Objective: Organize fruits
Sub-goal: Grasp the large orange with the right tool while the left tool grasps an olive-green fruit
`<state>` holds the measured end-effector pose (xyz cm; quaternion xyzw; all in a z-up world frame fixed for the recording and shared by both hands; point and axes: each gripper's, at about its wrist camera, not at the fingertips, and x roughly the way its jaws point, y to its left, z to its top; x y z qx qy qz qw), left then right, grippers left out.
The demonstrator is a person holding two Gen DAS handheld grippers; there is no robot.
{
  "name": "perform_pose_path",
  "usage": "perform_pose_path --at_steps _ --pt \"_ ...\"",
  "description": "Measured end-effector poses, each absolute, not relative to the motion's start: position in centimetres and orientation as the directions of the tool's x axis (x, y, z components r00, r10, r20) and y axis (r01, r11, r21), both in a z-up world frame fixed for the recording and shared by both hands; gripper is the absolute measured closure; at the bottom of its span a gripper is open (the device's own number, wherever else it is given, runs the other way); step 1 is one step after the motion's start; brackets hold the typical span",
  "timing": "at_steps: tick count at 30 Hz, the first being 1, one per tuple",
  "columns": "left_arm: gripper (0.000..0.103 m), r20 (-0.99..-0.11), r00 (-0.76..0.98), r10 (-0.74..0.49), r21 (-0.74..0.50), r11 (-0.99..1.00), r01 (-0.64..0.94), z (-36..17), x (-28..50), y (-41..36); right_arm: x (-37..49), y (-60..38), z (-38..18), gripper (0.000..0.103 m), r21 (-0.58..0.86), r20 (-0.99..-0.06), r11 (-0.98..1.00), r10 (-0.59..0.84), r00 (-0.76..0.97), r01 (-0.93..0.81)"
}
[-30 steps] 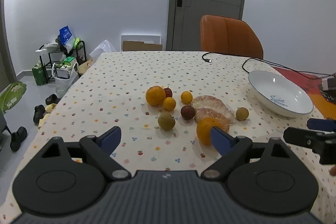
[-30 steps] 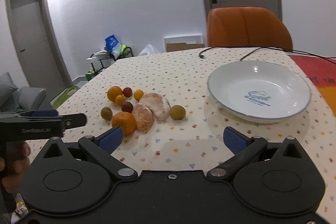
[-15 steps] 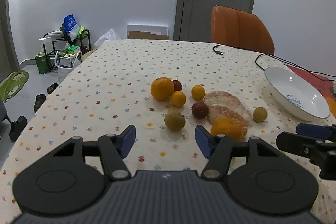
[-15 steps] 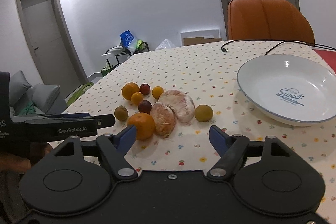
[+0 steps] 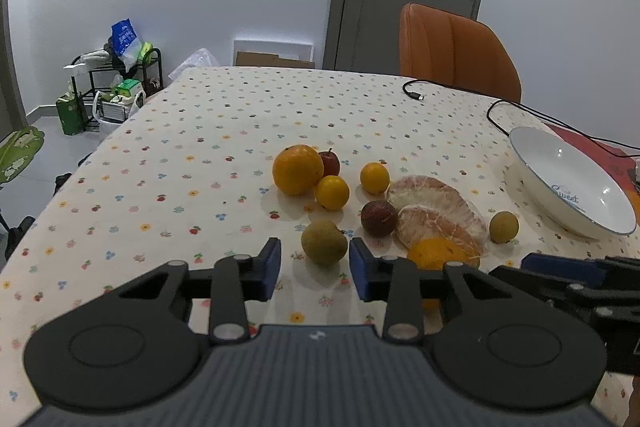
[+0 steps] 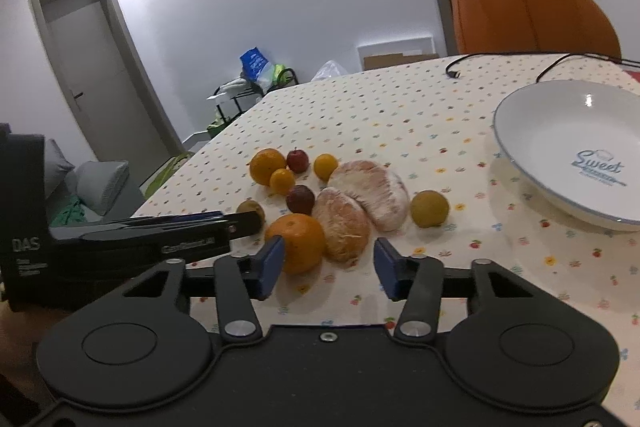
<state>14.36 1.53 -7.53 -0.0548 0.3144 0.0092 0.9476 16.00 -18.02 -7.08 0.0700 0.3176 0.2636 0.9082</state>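
- The left tool (image 5: 315,269) is seen partly open with nothing held; its blue pads flank a small greenish-brown round fruit (image 5: 323,241) lying on the surface (image 5: 168,163), and contact cannot be confirmed.
- That fruit is judged light, firm and prone to rolling, so it is best taken across its widest middle with gentle pressure.
- Behind it a large orange (image 5: 297,169), a small red apple-like fruit (image 5: 330,163) and two small oranges (image 5: 331,192) are clustered, the first three touching or nearly so; all are judged firm and smooth.
- A dark red round fruit (image 5: 379,217) is set just beside two peeled pomelo-like segments (image 5: 434,201), which are judged soft, moist and easily torn, so a wide, light hold at the thick middle is suggested.
- The right tool (image 6: 329,267) is seen open wider and empty, aimed at the near orange (image 6: 296,241) and the nearer segment; its left pad lies just in front of that orange.
- A yellow-green round fruit (image 6: 429,208) is set apart, toward the white bowl (image 6: 520,131), which stands empty at the right.
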Motion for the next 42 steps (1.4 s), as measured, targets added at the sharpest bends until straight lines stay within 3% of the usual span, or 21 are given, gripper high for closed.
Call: perform_pose_path --at_steps 6,8,28,30,42 --pt "0.067 -0.592 0.806 -0.028 -0.103 0.994 -0.041 -7.9 15.3 1.4 16.3 -17.6 -7.0 0.061 0.31 -0.541 0.842 0.539 0.646 -0.442" --pt "0.078 -0.597 0.802 -0.027 -0.105 0.993 -0.045 -8.1 15.6 1.4 16.4 -17.5 -7.0 0.062 0.313 -0.542 0.841 0.54 0.644 -0.441" --pt "0.078 -0.584 0.811 -0.027 -0.154 0.985 -0.079 -7.2 12.9 3.9 17.1 -14.0 -7.5 0.061 0.244 -0.561 0.857 0.507 0.655 -0.454" --pt "0.078 -0.592 0.806 -0.02 -0.149 0.985 -0.086 -7.2 12.7 4.1 17.3 -13.8 -8.0 0.065 0.24 -0.565 0.858 0.503 0.654 -0.453" --pt "0.078 -0.563 0.826 -0.022 -0.112 0.992 -0.05 -5.8 11.7 2.2 16.0 -17.5 -6.4 0.066 0.304 -0.466 0.857 0.514 0.72 -0.415"
